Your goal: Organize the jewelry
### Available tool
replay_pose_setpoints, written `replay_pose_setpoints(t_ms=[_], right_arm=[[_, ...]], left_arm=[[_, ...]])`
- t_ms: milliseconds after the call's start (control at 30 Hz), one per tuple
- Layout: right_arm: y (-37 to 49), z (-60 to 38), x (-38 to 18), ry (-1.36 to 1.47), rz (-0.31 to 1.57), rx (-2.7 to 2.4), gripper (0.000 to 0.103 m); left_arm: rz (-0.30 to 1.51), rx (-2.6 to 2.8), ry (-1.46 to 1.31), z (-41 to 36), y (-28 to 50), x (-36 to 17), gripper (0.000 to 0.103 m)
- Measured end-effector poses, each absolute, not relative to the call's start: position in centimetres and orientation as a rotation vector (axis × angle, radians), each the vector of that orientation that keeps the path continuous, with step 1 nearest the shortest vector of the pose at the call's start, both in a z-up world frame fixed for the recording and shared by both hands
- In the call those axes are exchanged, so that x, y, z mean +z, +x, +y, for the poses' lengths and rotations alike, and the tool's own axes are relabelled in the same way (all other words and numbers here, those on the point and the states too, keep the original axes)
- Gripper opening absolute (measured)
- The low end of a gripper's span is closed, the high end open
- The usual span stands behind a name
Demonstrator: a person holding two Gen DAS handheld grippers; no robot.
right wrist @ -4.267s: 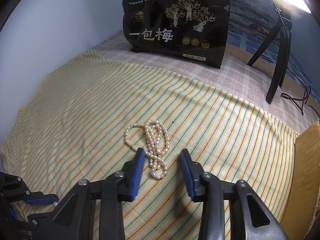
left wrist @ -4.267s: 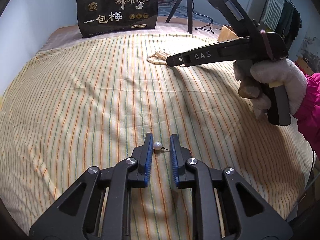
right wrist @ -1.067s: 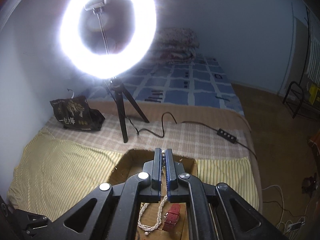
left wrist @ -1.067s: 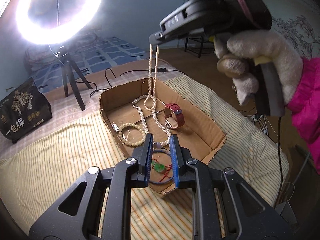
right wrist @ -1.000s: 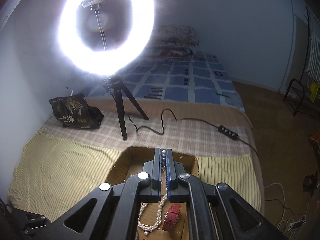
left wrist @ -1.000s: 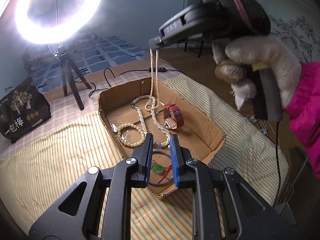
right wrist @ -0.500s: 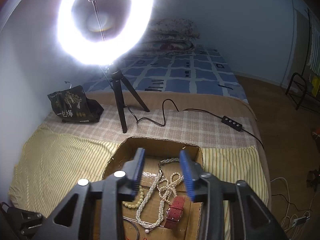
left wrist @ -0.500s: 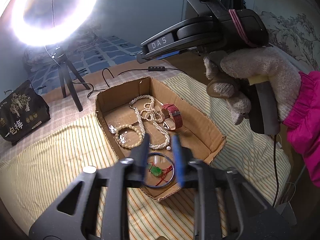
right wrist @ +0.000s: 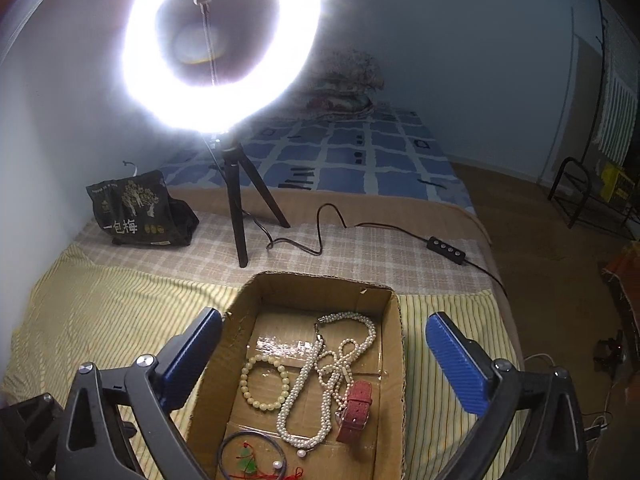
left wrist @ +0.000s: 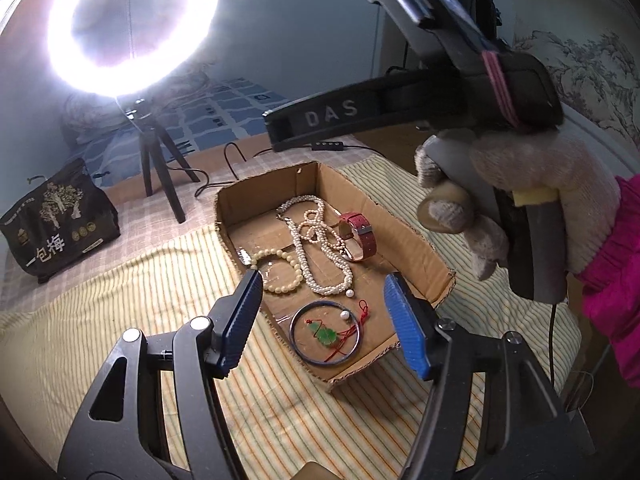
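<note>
The left tongs (left wrist: 322, 320) hang over the near end of the box (left wrist: 404, 226) with jaws spread wide and nothing between the blue pads (left wrist: 242, 320); the right tongs (right wrist: 324, 364) are likewise agape and empty above the same box (right wrist: 396, 360), their black body marked DAS crossing the top of the left view (left wrist: 332, 114), gripped by a gloved right hand (left wrist: 520, 196) with a pink cuff; under the left tongs a dark bangle (left wrist: 326, 334) lies flat on the box floor, ringing a green pendant (left wrist: 326, 334) on red cord, with a loose pearl (left wrist: 343, 315) at its upper rim; a second pearl (left wrist: 350, 293) lies just beyond, at the end of the pearl necklace (left wrist: 316, 248), which sprawls in loops down the middle of the box; a cream bead bracelet (left wrist: 280, 270) lies to its left and a red watch (left wrist: 358, 236) to its right, touching the strands; the box sits on a striped cloth (left wrist: 120, 280) over a checked one; behind it stands a tripod (right wrist: 240, 208) bearing a lit ring light (right wrist: 220, 40), its cable and switch (right wrist: 446, 250) trailing right, and a black bag (right wrist: 138, 210) with Chinese lettering near the wall; a blue-patterned bed (right wrist: 360, 160) lies farther back.
</note>
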State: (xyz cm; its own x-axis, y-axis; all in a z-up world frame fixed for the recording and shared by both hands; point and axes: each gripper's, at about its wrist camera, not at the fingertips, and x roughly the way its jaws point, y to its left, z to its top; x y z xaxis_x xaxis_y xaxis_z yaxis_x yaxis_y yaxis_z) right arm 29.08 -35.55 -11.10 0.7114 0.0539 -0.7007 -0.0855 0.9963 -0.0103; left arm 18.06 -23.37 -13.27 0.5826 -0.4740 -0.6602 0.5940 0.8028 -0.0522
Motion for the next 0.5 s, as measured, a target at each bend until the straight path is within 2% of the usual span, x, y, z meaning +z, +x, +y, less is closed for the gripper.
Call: replay_pose_setpoints(t_ms=[500], right_arm=[[22.2,-35.3,-8.0,-0.021,0.707,-0.007,0.103]], left_arm=[[0.679,-0.567,0.151,-18.9,14.9,-10.2,0.066]])
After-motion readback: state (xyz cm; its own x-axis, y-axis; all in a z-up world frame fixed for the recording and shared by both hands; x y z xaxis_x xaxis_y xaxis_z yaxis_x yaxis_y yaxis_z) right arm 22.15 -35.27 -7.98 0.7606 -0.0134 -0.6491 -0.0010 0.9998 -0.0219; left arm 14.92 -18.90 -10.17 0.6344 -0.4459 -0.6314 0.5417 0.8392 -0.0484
